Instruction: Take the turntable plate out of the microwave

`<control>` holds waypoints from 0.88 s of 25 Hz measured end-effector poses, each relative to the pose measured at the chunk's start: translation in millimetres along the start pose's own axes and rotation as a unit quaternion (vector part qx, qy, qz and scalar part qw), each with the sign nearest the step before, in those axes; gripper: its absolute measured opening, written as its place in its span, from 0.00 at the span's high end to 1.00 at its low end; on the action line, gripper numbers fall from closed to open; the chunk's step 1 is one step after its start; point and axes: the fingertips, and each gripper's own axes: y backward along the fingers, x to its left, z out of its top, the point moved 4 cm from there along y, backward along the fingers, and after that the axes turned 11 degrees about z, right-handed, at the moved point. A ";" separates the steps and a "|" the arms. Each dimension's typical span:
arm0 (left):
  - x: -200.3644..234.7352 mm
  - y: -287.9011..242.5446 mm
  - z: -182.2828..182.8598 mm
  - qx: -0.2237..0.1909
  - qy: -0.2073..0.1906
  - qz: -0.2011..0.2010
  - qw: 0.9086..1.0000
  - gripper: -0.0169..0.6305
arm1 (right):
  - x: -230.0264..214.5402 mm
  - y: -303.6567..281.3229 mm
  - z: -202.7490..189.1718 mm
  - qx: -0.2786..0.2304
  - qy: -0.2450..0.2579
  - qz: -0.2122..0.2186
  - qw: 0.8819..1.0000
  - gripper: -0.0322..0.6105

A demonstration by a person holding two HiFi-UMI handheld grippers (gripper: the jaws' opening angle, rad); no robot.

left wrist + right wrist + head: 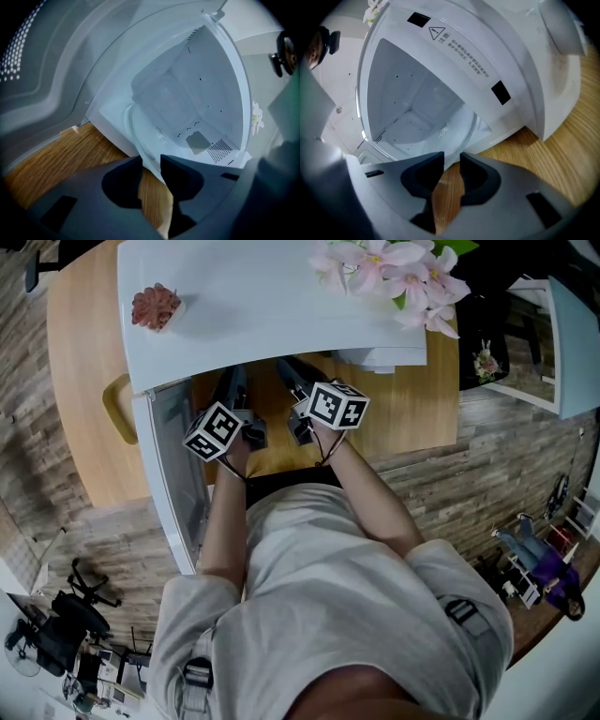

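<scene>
Both the left gripper (151, 164) and right gripper (451, 161) pinch the turntable plate (136, 133) at its rim, jaws nearly together, probably so it leaves the microwave (497, 56) level.

This looks like an office or workroom with a home-style corner set up in it. A boxy white microwave oven (272, 306) stands on a light wooden table (84, 381), with a spray of pink flowers (394, 273) on top. Across the grey-brown plank floor (469, 493) are a black wheeled office chair (82, 601) and a cluttered desk (98, 673).
</scene>
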 end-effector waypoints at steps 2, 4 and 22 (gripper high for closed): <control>-1.3 3.6 -2.4 0.003 -0.005 0.000 1.000 0.77 | 1.5 2.8 -0.4 0.000 0.004 0.002 1.000 0.78; -0.2 8.2 -4.8 0.004 -0.010 0.005 1.000 0.77 | 3.2 6.1 -2.1 0.002 0.006 0.003 1.000 0.78; 15.7 22.8 -6.3 -0.007 0.025 -0.013 1.000 0.67 | -6.5 24.1 -11.5 0.004 0.008 0.007 1.000 0.65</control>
